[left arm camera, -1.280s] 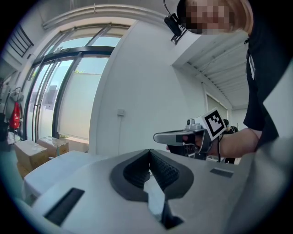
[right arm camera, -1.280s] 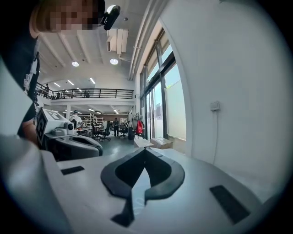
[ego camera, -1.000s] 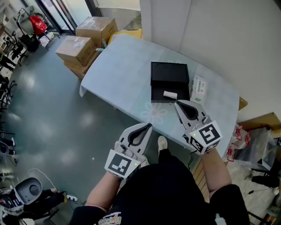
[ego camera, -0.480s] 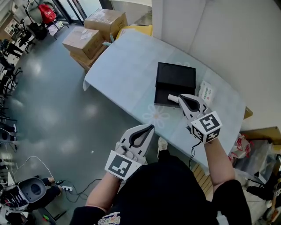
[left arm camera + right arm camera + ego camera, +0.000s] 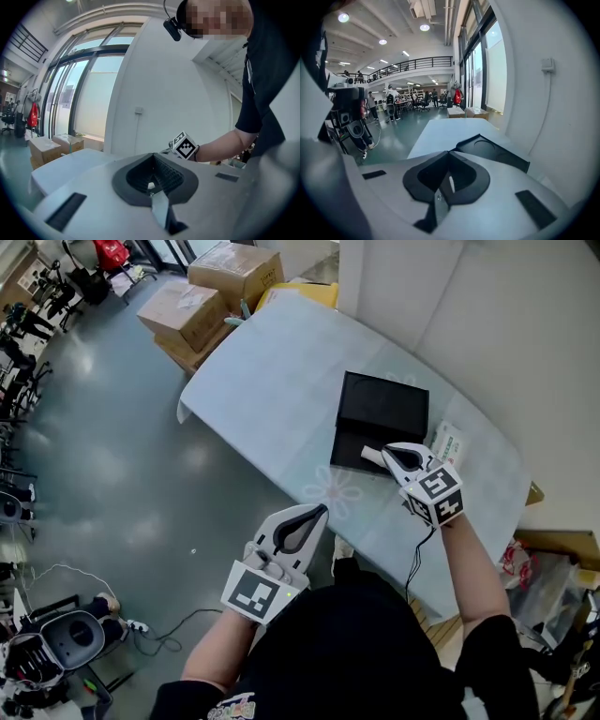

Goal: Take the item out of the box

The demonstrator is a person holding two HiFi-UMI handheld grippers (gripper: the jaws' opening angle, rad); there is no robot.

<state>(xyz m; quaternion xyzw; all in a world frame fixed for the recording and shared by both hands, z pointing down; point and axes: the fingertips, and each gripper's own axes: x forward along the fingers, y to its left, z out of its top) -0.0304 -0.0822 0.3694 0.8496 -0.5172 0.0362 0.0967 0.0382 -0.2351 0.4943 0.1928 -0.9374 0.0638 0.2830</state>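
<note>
I judge this the reach-in step: my right gripper (image 5: 392, 456) has its fingers pressed together, the white item (image 5: 370, 457) just ahead of them in the black box (image 5: 380, 409), my left gripper (image 5: 314, 517) likewise closed, well back, so next I'd spread and straddle it.

Long table (image 5: 272, 381), covered by a pale blue cloth (image 5: 281, 427). Black box (image 5: 382, 407) lies open on the cloth, toward the wall-side edge. Small white-and-green carton (image 5: 450, 442) just beside the box, on its right. Faint flower print (image 5: 330, 491) on the cloth in front of the box. Cardboard boxes (image 5: 211, 287) on the grey floor (image 5: 112, 446), well apart from the box, past the table's far end.
</note>
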